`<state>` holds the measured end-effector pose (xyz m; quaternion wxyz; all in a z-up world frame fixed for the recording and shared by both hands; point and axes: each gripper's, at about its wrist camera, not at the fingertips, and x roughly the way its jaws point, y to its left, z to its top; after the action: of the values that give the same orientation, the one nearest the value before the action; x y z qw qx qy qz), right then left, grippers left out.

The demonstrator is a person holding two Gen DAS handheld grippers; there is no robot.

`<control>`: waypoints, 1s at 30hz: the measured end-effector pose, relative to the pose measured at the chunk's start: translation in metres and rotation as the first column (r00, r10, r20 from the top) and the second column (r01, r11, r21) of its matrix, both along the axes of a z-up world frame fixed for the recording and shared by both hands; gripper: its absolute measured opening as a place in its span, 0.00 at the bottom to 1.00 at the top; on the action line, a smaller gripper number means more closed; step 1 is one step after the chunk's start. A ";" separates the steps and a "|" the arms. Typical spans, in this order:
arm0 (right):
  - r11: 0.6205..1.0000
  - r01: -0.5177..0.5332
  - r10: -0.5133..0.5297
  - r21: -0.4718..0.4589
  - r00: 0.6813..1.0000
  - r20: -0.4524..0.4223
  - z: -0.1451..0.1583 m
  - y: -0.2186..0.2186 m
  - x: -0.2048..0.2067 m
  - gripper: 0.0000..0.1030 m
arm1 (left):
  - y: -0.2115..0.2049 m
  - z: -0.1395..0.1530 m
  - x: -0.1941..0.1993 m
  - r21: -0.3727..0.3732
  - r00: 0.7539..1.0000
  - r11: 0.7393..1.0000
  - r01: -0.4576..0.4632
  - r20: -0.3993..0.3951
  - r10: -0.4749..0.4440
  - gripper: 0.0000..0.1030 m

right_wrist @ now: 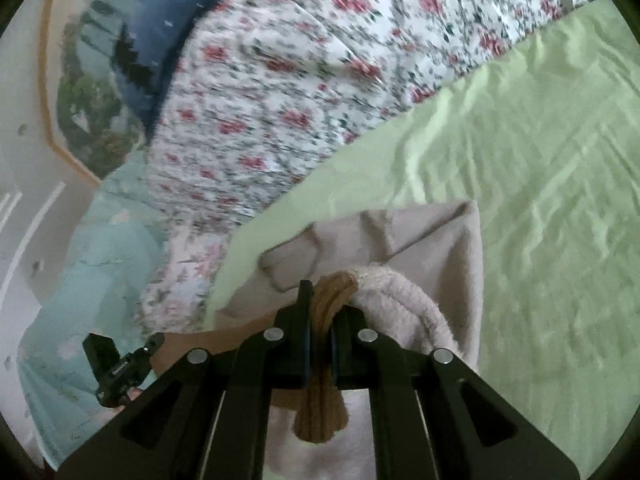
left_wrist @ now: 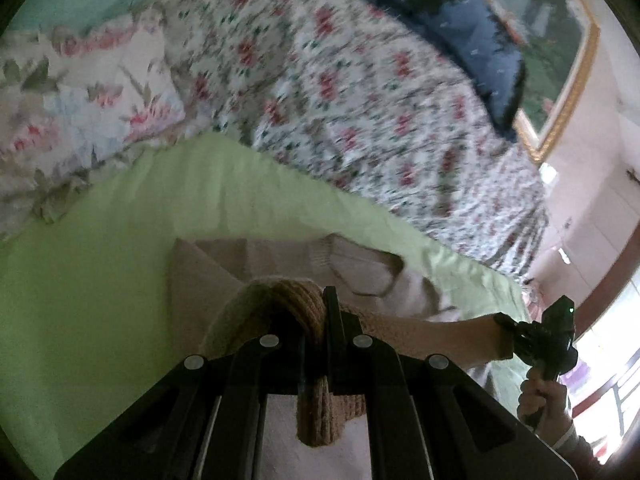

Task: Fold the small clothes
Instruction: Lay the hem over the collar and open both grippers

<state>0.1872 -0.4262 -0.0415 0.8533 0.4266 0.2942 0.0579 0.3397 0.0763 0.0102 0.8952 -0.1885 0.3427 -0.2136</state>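
A small beige knitted garment (left_wrist: 280, 264) with a tan ribbed hem lies partly on the light green bed sheet (left_wrist: 80, 300). My left gripper (left_wrist: 318, 320) is shut on the tan ribbed hem (left_wrist: 296, 312) and holds that edge up. My right gripper (right_wrist: 322, 312) is shut on the other end of the same hem (right_wrist: 332, 292), with the garment (right_wrist: 420, 236) hanging forward onto the sheet (right_wrist: 540, 200). The right gripper also shows in the left wrist view (left_wrist: 508, 326), held by a hand, with the hem stretched between the two. The left gripper shows at lower left in the right wrist view (right_wrist: 116, 364).
A floral quilt (left_wrist: 360, 100) is heaped behind the sheet. A floral pillow (left_wrist: 80, 100) lies at left, a dark blue cloth (left_wrist: 480, 40) beyond. A gold-framed picture (left_wrist: 560, 60) hangs on the wall. A pale teal blanket (right_wrist: 80, 300) lies at left in the right view.
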 end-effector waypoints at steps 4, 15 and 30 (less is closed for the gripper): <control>1.000 -0.002 0.000 -0.020 0.995 -0.096 -0.033 -0.002 0.027 0.09 | -0.006 -0.043 0.036 0.046 0.995 0.999 -0.018 -0.093 0.022 0.06; 0.984 0.053 -0.068 -0.173 0.994 -0.081 -0.015 0.015 -0.014 0.37 | -0.018 -0.063 -0.021 -0.013 0.981 0.991 0.135 -0.138 -0.135 0.55; 0.821 -0.446 0.359 -0.357 0.888 -0.287 -0.037 0.103 0.080 0.29 | -0.072 -0.080 0.036 0.179 0.940 0.939 0.295 -0.230 -0.251 0.27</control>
<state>0.2667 -0.3230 -0.0786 0.8566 0.1680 0.4703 0.1296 0.3756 0.0045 -0.0699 0.8316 -0.0637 0.4763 -0.2784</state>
